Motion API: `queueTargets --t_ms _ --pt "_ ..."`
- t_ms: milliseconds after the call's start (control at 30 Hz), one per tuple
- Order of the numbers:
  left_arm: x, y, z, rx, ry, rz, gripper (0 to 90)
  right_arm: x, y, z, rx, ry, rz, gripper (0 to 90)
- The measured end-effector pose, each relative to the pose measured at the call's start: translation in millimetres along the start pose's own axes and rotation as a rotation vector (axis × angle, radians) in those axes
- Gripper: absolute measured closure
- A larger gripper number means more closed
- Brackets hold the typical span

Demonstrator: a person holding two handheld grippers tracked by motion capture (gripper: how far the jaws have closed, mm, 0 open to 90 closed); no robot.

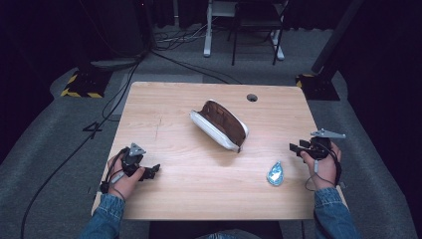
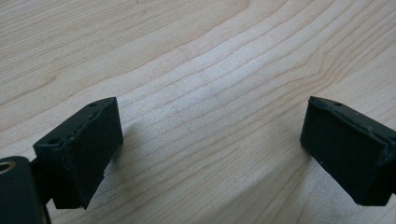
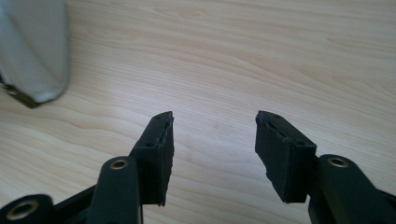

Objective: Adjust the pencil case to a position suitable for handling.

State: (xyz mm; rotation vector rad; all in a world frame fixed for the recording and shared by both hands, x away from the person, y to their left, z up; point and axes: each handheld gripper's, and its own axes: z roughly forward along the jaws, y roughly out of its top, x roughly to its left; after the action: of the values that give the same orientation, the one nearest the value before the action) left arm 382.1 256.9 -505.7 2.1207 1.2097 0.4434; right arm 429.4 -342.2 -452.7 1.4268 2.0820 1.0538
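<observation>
Wooden table (image 1: 199, 189) bears an open pouch (image 1: 220, 124) and packet (image 1: 274, 174).

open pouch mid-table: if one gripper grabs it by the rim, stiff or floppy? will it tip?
The pouch looks like soft fabric, so it will probably sag from a one-sided grip. It lies on its long side with the mouth gaping, so tipping seems unlikely; a push would likelier slide it on the smooth table. It probably weighs little, though its contents can't be made out.

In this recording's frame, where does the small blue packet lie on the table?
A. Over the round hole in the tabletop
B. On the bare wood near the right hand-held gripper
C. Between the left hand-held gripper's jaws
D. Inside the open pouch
B: the high view shows the small blue packet flat on the table, just left of the right hand-held gripper and apart from the open pouch.
</observation>
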Motion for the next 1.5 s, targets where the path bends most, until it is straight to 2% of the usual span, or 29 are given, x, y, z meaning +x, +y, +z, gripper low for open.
queueTargets --t_ms 200,233,400,767,1100,1367,1500 --pt "0.1 0.0 0.0 0.001 0.0 0.001 5.8 22.5 18.1 -3.6 -0.006 0.085 -0.033 48.0" --pt "0.1 0.0 0.0 0.001 0.0 0.001 5.8 22.5 18.1 -3.6 -0.006 0.085 -0.033 48.0" --pt "0.2 0.1 -0.1 0.001 0.002 0.004 5.8 43.0 37.2 -2.0 -0.009 0.154 -0.074 47.9" --pt "0.4 1.1 1.1 0.002 -0.004 0.007 5.2 65.3 56.4 0.4 -0.008 0.194 -0.103 47.5" --pt "0.2 3.3 3.2 0.007 -0.008 0.013 3.9 83.2 67.9 10.2 -0.003 0.225 -0.131 43.0" --pt "-0.5 4.7 4.6 0.01 -0.01 0.011 3.1 99.2 77.8 30.5 0.021 0.236 -0.14 35.8" --pt "-0.4 4.9 4.8 0.009 -0.009 0.012 3.1 106.0 80.8 40.5 0.038 0.246 -0.146 35.3"
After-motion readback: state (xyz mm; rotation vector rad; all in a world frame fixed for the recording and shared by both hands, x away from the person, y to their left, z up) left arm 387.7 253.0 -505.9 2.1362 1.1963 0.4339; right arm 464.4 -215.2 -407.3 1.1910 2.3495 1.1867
